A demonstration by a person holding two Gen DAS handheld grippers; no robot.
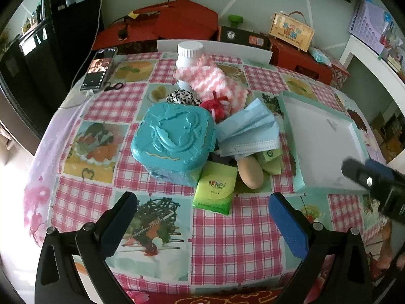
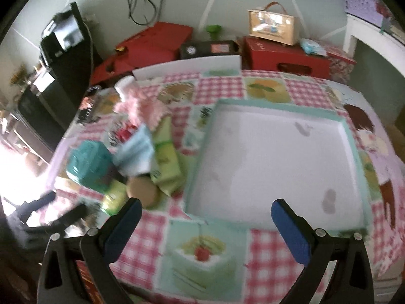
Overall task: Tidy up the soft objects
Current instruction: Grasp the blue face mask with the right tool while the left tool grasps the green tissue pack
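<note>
A heap sits mid-table: a pink-white knitted cloth point(image 1: 215, 78), a leopard-print fabric piece point(image 1: 182, 96), red-white yarn point(image 1: 218, 106), blue face masks point(image 1: 249, 133), green tissue packs point(image 1: 217, 186), a tan egg-shaped sponge point(image 1: 251, 172) and a hard teal plastic box point(image 1: 174, 139). To the right lies a teal-rimmed white tray point(image 1: 326, 147), blurred in the right wrist view as the tray point(image 2: 276, 162). My left gripper point(image 1: 202, 207) is open, short of the tissue pack. My right gripper point(image 2: 206, 212) is open above the tray's near edge and holds nothing.
A white bottle point(image 1: 188, 55) stands behind the cloth. A phone point(image 1: 99, 69) with a cable and black scissors point(image 1: 114, 86) lie at the far left. Red boxes point(image 1: 172, 22) and a wooden case point(image 1: 291, 31) line the wall beyond the checked tablecloth point(image 1: 227, 240).
</note>
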